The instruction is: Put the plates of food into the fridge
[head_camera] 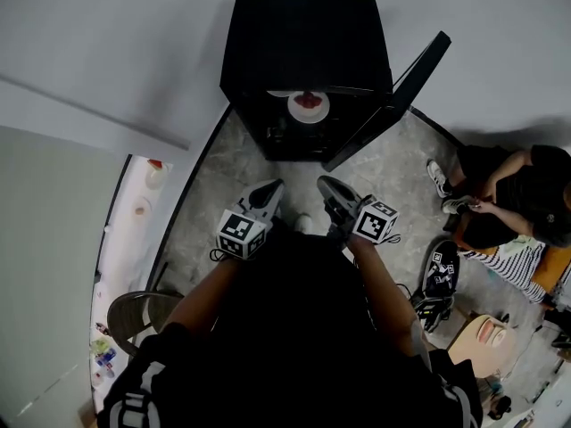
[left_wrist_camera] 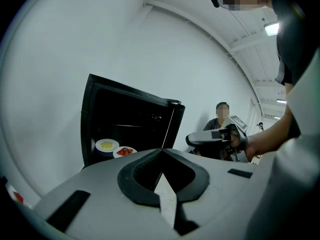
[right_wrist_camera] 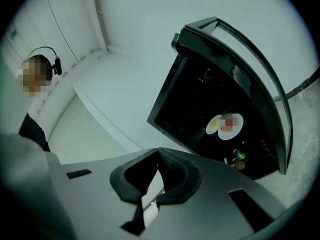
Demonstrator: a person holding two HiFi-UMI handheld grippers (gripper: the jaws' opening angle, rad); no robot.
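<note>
The black fridge (head_camera: 308, 38) stands on the floor ahead of me with its door (head_camera: 393, 96) swung open to the right. On a shelf inside sit two white plates side by side, one with yellow food (left_wrist_camera: 107, 145) and one with red food (left_wrist_camera: 125, 151). From above only the plate with red food (head_camera: 309, 105) shows clearly. Both plates also appear in the right gripper view, the yellow one (right_wrist_camera: 215, 126) beside the red one (right_wrist_camera: 232, 124). My left gripper (head_camera: 271, 186) and right gripper (head_camera: 325, 185) hang side by side in front of the fridge, apart from it. Both are shut and hold nothing.
A person (head_camera: 513, 199) sits on the floor to the right of the fridge door, with a spare gripper (head_camera: 439, 275) lying nearby. A chair (head_camera: 143, 312) and a white counter with small items (head_camera: 134, 212) are at my left. Bottles (right_wrist_camera: 240, 156) stand low inside the fridge.
</note>
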